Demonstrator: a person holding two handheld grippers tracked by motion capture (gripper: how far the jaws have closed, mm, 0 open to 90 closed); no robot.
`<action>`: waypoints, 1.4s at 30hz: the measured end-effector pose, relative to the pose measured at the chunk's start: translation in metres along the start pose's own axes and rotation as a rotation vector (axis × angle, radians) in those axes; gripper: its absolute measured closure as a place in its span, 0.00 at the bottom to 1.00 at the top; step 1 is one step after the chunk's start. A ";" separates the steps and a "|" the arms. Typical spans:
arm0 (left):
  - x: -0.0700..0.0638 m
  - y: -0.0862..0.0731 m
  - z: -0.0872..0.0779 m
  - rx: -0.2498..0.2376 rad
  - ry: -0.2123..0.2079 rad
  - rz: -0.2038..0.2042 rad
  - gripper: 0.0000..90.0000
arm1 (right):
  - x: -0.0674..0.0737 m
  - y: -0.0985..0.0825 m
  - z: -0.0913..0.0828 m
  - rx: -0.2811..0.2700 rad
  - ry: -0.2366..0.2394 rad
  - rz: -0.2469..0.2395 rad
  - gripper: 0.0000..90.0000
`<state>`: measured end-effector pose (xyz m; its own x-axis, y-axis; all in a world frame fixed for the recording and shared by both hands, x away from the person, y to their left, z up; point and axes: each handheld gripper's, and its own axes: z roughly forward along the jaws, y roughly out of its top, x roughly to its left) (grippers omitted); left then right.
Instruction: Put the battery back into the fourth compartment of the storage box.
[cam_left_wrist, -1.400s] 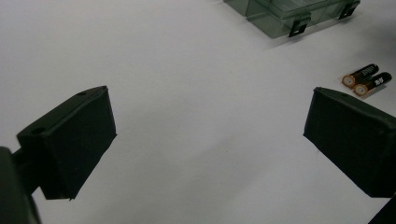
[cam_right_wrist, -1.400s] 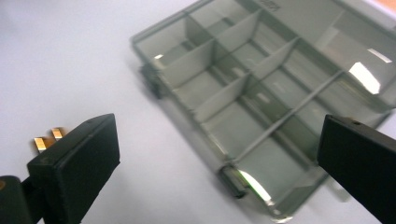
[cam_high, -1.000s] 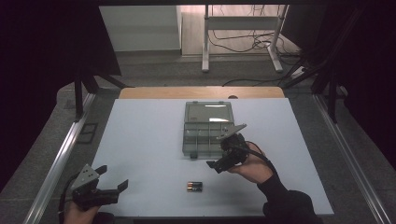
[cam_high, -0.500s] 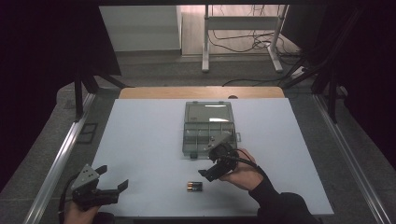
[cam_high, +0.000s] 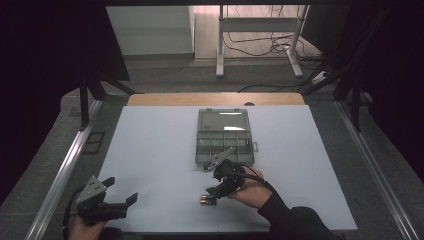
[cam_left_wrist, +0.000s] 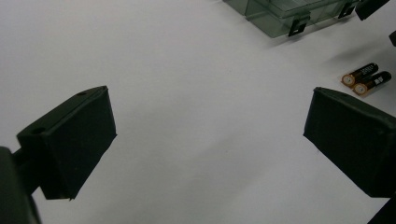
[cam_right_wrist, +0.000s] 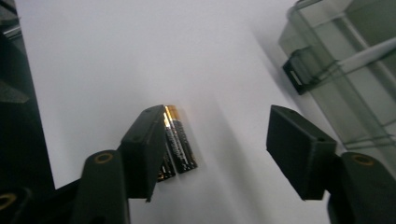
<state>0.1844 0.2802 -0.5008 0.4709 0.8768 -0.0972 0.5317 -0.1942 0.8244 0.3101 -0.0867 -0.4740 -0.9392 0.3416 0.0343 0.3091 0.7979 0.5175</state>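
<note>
- The white table top (cam_high: 150, 150) is the biggest thing I have in front of me; everything sits on it.
- Toward the far middle of it I see the clear plastic compartment box (cam_high: 223, 137), lid open, with a small latch on its right side. In the right gripper view the same box (cam_right_wrist: 345, 70) stands at the upper right, with a black latch on its near wall.
- My right gripper (cam_high: 216, 192) is just near of the box, at the near middle of the table, tilted down over the batteries. Its jaws have just been closing and now stand partly apart; nothing is pressed between the pads.
- My left gripper (cam_high: 120, 202) hangs at the near left corner, well apart from the work, jaws spread wide with bare table between them.
- The two batteries (cam_high: 208, 200), black with gold ends, lie side by side, touching each other, flat on the table just left of the right gripper's tips. In the right gripper view the batteries (cam_right_wrist: 177, 140) lie beside the left jaw, partly hidden behind it, with open table between them and the other jaw.
- From the left gripper view the batteries (cam_left_wrist: 366, 78) lie at the upper right, near the box corner.
- There is printing on the battery sleeves, but it is too small and blurred for me to read.
</note>
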 end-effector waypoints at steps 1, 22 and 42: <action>0.000 0.000 0.000 0.000 0.000 0.000 0.03 | 0.001 0.000 0.001 0.003 0.003 -0.002 0.45; 0.000 0.000 0.000 -0.001 -0.004 0.001 0.03 | 0.009 0.002 0.031 0.109 0.068 -0.081 0.78; 0.001 0.000 0.000 -0.004 -0.008 -0.002 0.03 | 0.006 0.000 0.033 0.103 0.020 -0.099 0.85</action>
<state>0.1843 0.2808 -0.5008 0.4757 0.8736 -0.1030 0.5297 -0.1910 0.8264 0.3091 -0.0683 -0.5022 -0.9685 0.2491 0.0048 0.2270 0.8745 0.4287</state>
